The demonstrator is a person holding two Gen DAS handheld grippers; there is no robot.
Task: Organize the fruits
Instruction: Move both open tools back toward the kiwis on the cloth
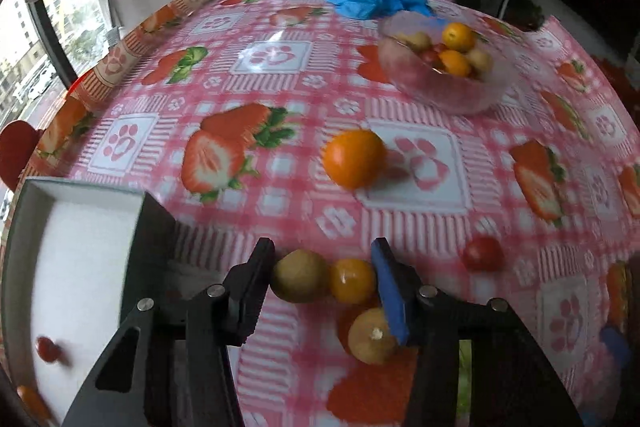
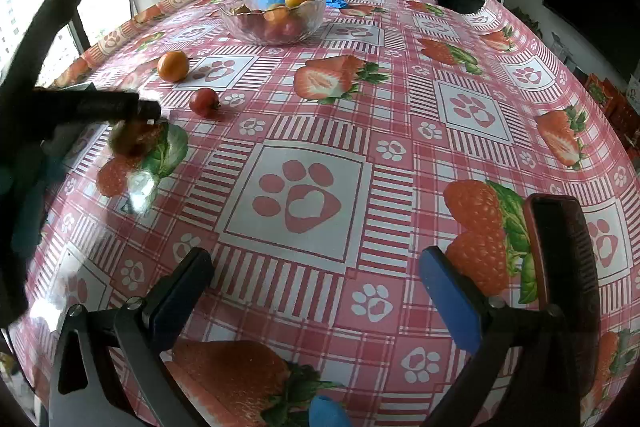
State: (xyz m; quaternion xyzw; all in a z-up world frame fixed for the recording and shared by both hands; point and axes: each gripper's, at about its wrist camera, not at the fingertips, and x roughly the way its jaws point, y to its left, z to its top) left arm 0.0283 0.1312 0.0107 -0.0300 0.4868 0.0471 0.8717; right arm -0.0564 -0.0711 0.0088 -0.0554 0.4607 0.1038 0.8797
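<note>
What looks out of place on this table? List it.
Several fruits lie loose on the tablecloth outside the glass bowl: an orange, a cherry tomato, and a cluster of small fruits between the left gripper fingers. Blue gloves lie crumpled behind the bowl.

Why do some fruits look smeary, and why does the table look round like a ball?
Left wrist view: motion blur smears the big orange and bowl. Right wrist view: sharper, though the left gripper is blurred, with window glare on the tablecloth. Both views: the fisheye lens bulges the table.
</note>
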